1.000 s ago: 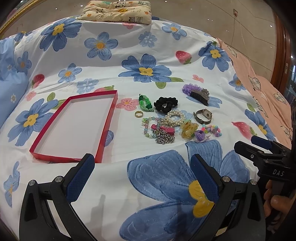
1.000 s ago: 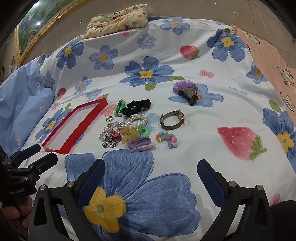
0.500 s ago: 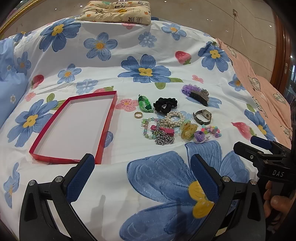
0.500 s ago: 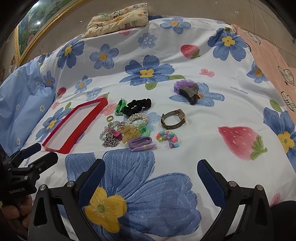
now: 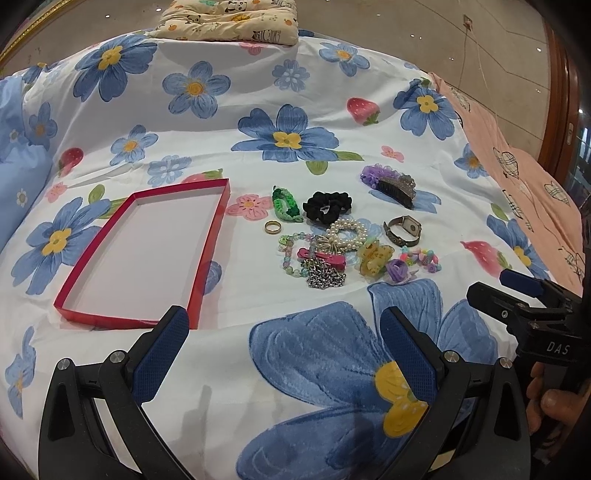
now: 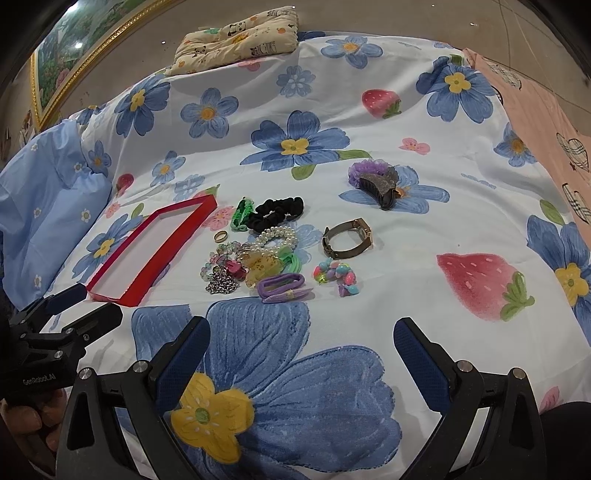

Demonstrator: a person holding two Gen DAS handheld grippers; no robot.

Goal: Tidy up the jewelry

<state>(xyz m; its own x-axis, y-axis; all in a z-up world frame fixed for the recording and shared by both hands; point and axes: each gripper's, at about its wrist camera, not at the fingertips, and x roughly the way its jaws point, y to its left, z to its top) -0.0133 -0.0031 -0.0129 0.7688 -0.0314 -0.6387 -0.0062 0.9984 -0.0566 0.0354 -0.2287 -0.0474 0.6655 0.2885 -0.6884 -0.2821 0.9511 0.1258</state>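
Note:
A shallow red tray [image 5: 212,236] [image 6: 173,236] lies empty on the flowered bedspread, left of a cluster of jewelry. The cluster holds a gold ring [image 5: 273,226] [image 6: 221,236], a green braided band [image 5: 284,205], a black scrunchie [image 5: 327,206] [image 6: 277,212], a pearl bracelet [image 5: 347,232], a silver chain [image 5: 325,277] [image 6: 221,282], a watch [image 5: 404,230] [image 6: 347,238] and a dark claw clip [image 5: 395,188] [image 6: 380,188]. My left gripper [image 5: 284,336] is open and empty, near the tray's front corner. My right gripper [image 6: 301,343] is open and empty, in front of the cluster.
A small panda-print pillow [image 5: 229,18] lies at the bed's far end. A pale blue pillow [image 6: 40,206] sits on the left, a pink blanket [image 5: 517,170] on the right. A framed picture [image 6: 74,55] leans at the far left.
Both grippers have crept slightly forward toward the jewelry. Nothing was taken hold of or let go.

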